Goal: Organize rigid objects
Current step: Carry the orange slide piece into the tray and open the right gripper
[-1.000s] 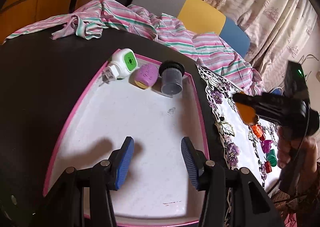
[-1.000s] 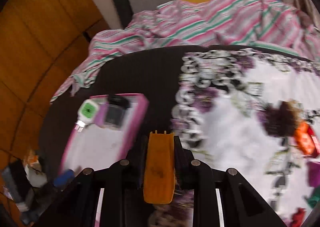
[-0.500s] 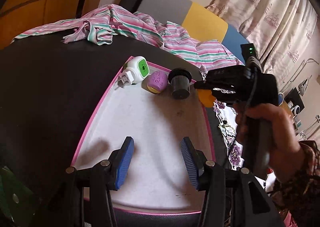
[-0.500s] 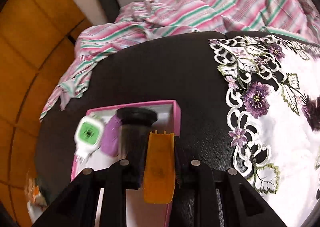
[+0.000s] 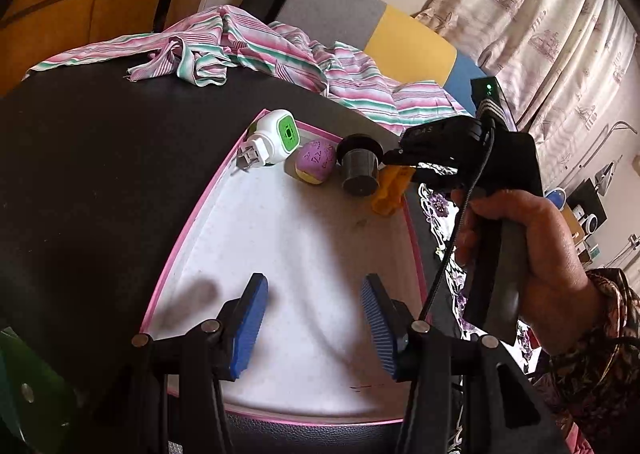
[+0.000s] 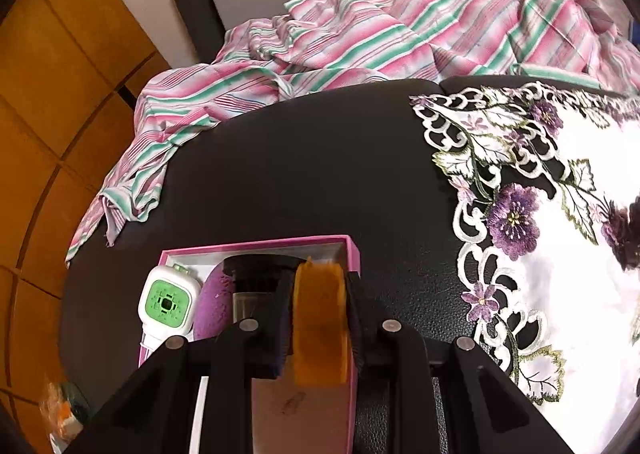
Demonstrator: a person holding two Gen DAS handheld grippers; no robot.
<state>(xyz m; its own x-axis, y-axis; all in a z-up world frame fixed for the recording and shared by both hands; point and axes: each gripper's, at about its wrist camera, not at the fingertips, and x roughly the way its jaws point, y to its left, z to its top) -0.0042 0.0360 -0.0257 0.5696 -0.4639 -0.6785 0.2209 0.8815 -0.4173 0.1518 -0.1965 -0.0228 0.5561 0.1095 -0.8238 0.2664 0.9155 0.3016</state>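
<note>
A pink-rimmed white tray (image 5: 192, 214) (image 6: 352, 250) lies on the black table. At its far end stand a white and green plug-in device (image 5: 276, 136) (image 6: 168, 300), a purple egg-shaped thing (image 5: 316, 160) (image 6: 212, 310) and a dark cup with a black lid (image 5: 359, 168) (image 6: 256, 274). My right gripper (image 6: 318, 286) (image 5: 404, 170) is shut on an orange plastic piece (image 6: 318, 330) (image 5: 390, 190), held over the tray's far right corner beside the cup. My left gripper (image 5: 314, 306) hovers open over the tray's near end, nothing between its blue pads.
A striped pink and green cloth (image 5: 248, 50) (image 6: 340, 34) is heaped along the table's far edge. A white embroidered cloth with purple flowers (image 6: 540, 222) covers the table right of the tray. A person's hand (image 5: 540, 246) holds the right gripper.
The right gripper carried the orange piece leftward from the embroidered cloth to the tray's far right corner and lowered it beside the cup. The left gripper stayed put, open.
</note>
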